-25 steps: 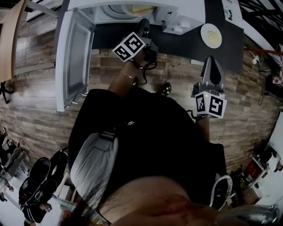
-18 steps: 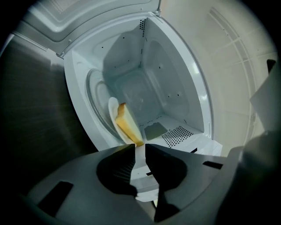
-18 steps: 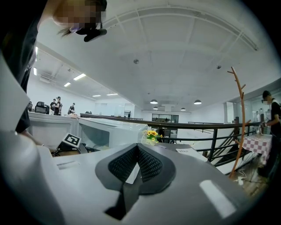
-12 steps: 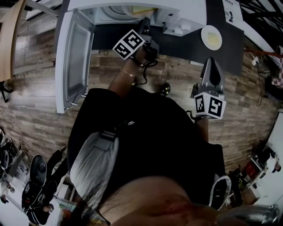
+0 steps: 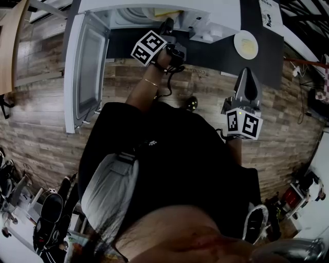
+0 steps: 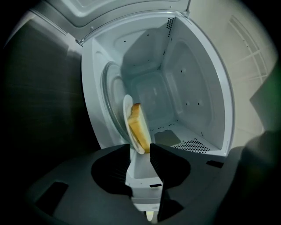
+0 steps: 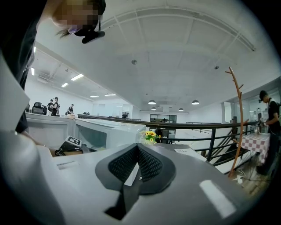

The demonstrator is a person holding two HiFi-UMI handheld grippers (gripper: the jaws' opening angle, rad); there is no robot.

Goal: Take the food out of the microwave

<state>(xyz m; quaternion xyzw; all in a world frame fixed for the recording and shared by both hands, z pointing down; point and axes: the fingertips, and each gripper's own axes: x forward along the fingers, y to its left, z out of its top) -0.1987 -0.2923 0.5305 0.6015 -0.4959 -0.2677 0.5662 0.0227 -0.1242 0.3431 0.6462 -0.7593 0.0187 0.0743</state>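
Observation:
The white microwave [image 5: 133,13] stands open, its door [image 5: 87,67] swung out to the left. Inside it, a white plate [image 6: 128,114] with a slice of toast [image 6: 138,127] rests on the glass turntable [image 6: 112,96]. My left gripper [image 6: 140,149] reaches into the cavity. Its jaws have just been opening and now stand a little apart, with the plate's near rim at the gap between their tips. In the head view the left gripper [image 5: 167,25] sits at the microwave's mouth. My right gripper [image 5: 245,72] hangs by the counter, its jaws [image 7: 137,147] shut and empty.
A second white plate [image 5: 245,42] with yellow food lies on the black counter [image 5: 216,51] to the right of the microwave. The open door stands to the left of my left arm. A wooden floor [image 5: 46,128] lies below. Far off stand a railing [image 7: 210,129] and several people.
My left gripper has pushed further toward the microwave cavity and rolled a little. The right gripper has stayed where it was.

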